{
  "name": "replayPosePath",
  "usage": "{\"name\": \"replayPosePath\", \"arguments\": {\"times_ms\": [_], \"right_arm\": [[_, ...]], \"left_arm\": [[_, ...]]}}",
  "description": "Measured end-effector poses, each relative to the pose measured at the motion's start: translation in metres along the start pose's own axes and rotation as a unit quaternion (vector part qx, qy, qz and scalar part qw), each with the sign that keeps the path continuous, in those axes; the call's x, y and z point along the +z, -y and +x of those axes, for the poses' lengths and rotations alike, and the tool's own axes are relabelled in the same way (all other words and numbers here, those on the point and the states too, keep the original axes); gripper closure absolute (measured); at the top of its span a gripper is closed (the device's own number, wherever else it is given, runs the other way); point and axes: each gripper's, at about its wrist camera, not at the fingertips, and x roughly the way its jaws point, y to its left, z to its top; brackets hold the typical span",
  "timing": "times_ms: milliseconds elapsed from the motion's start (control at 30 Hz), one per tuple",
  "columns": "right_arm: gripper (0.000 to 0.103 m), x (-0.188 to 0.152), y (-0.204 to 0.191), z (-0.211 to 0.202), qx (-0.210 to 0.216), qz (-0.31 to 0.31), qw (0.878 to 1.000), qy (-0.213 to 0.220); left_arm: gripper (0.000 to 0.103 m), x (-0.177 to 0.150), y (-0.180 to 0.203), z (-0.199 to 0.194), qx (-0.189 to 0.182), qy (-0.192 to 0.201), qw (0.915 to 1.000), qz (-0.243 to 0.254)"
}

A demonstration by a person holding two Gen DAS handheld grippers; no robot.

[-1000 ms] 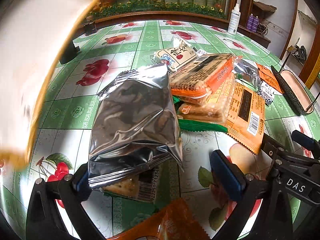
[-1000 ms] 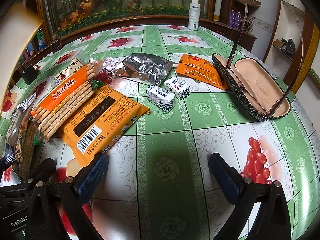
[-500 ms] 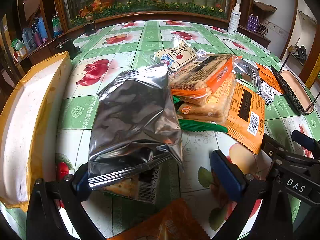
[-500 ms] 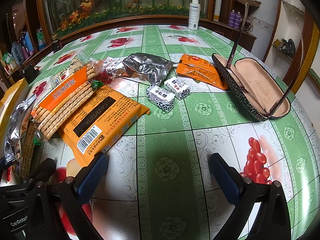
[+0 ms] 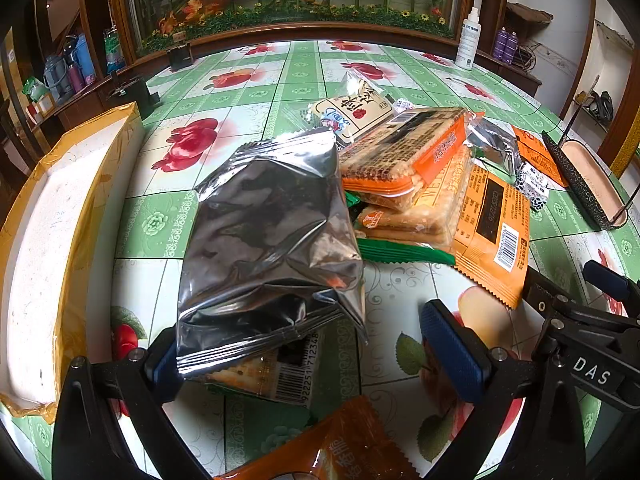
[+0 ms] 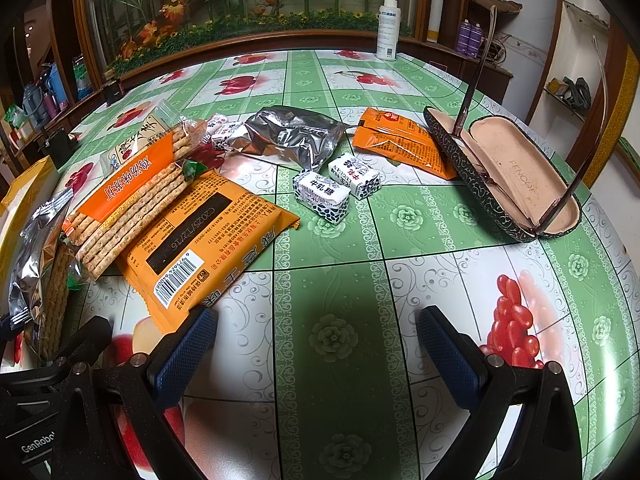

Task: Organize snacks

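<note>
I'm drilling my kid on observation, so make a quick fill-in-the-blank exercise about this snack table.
1. The glasses case lies with its lid ____.
2. Beside the silver foil packet sit two small ____ wrapped in white and dark blue.
3. The big barcoded packet by the right tongs is ____ in colour.

Missing words: open; candies; orange

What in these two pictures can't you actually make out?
- Left wrist view: the silver bag hides most of the cracker pack beneath it.
- Left wrist view: the bottom edge cuts off an orange packet.
- Left wrist view: the silver bag covers the left tool's left pad.
- Right wrist view: the spray bottle's label is too small to read.
</note>
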Motion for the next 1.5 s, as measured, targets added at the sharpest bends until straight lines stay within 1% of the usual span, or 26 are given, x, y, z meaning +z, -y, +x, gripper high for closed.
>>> {"name": "replayPosePath", "arguments": {"times_ms": [700,800,867,967,1067,1167,1233,1300,1400,1433,1467,1500], "right_arm": [[0.001,0.0,0.0,0.0,0.0,0.0,1.0,0.0],[0.001,0.0,0.001,0.0,0.005,-0.005,1.0,0.0],[0.001,-0.001,0.003,-0.001,0.012,-0.003,1.0,0.002],[0.001,-0.001,0.016,-0.004,0.045,0.026,0.999,0.016],[0.001,-0.002,0.026,-0.006,0.062,0.052,0.996,0.025],[0.001,-0.002,0.032,-0.008,0.081,0.066,0.994,0.03],[0.001,-0.002,0.032,-0.013,0.081,0.067,0.994,0.042],[0.001,-0.003,0.027,-0.024,0.067,0.054,0.994,0.066],[0.001,-0.004,0.019,-0.045,0.073,0.033,0.99,0.115],[0.001,-0.004,0.017,-0.05,0.075,0.029,0.988,0.129],[0.001,-0.006,0.015,-0.057,0.076,0.025,0.986,0.147],[0.001,-0.007,0.015,-0.062,0.079,0.02,0.984,0.157]], "left_arm": [[0.0,0.0,0.0,0.0,0.0,0.0,1.0,0.0],[0.0,0.0,0.001,0.0,0.0,0.0,1.0,0.0],[0.0,0.0,0.001,0.0,0.0,0.0,1.0,0.0],[0.0,0.0,0.0,0.0,0.0,0.0,1.0,0.0],[0.0,0.002,0.001,0.0,0.001,0.0,1.0,-0.001],[0.0,0.001,-0.001,-0.003,-0.007,-0.002,0.9999,0.011],[0.0,0.002,-0.001,-0.003,-0.014,-0.011,0.9996,0.02],[0.0,0.0,-0.005,-0.01,-0.011,-0.009,0.9998,0.014],[0.0,-0.003,-0.008,-0.037,-0.042,0.022,0.9988,0.013],[0.0,-0.004,-0.009,-0.047,-0.047,0.03,0.9983,0.019],[0.0,-0.006,-0.01,-0.058,-0.058,0.036,0.9972,0.029],[0.0,-0.008,-0.011,-0.066,-0.071,0.04,0.996,0.037]]}}
